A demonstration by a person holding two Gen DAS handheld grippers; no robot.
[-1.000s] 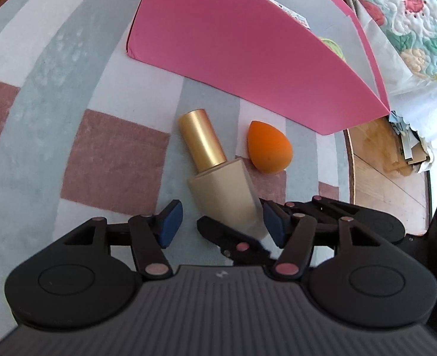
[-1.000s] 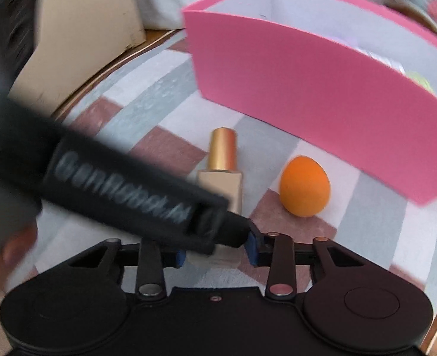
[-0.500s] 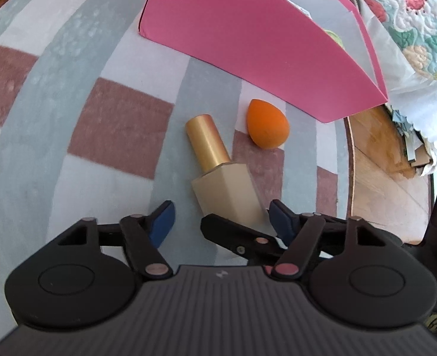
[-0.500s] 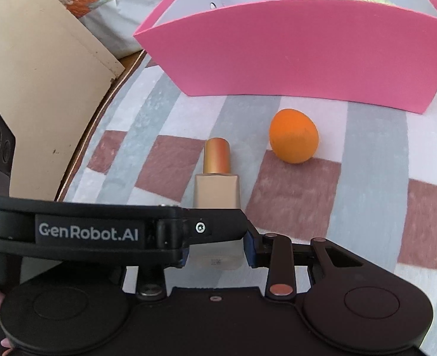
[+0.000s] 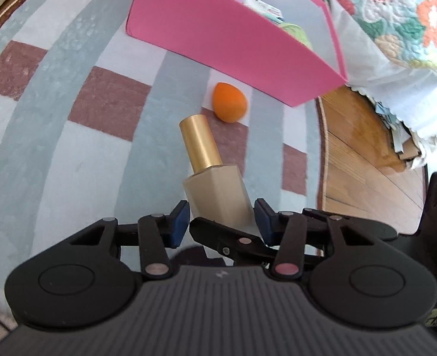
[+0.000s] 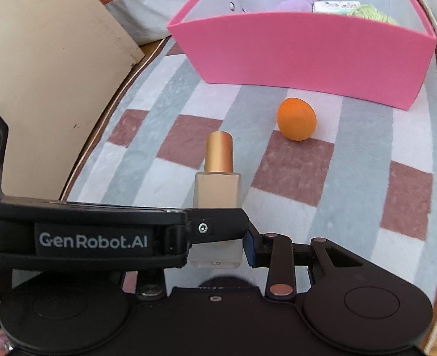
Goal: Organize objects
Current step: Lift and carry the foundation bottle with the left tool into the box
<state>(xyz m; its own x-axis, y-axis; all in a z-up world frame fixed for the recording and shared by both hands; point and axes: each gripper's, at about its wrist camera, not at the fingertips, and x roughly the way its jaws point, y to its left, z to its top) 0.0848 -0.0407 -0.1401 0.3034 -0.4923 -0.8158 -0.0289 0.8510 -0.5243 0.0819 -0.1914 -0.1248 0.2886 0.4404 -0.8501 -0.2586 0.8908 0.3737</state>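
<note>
A: What is differing from a second ago?

B: The bottle [image 6: 217, 195] is no longer lying on the rug [image 6: 307, 160]. It is riding above the checks, gold cap pointing toward the pink box [image 6: 307, 53], and the orange sponge [image 6: 297, 123] is looking farther off and smaller than before.

A: And who is holding it?

B: The right gripper [image 6: 218, 243] is pinching the bottle's lower body; one blue pad is pressing its right face, while the other side is hidden behind the left tool's black finger. The left gripper [image 5: 219, 222] is straddling the same bottle [image 5: 215, 190], its jaws closing, narrower than a second ago, but the blue pads [image 5: 179, 222] are showing slivers of gap on both sides.

A: Shapes and materials?

B: The bottle is a square-shouldered block of frosted beige glass or plastic under a brushed, cylindrical gold cap. The sponge is a matte, teardrop-shaped foam piece resting on the rug near the box's front wall. The box is smooth pink card with a pale lining, holding a lilac soft thing, a printed packet and green yarn toward its right end. The rug is short-piled, in grey, white and maroon checks, with a corded edge over wooden floor [image 5: 366, 178].
</note>
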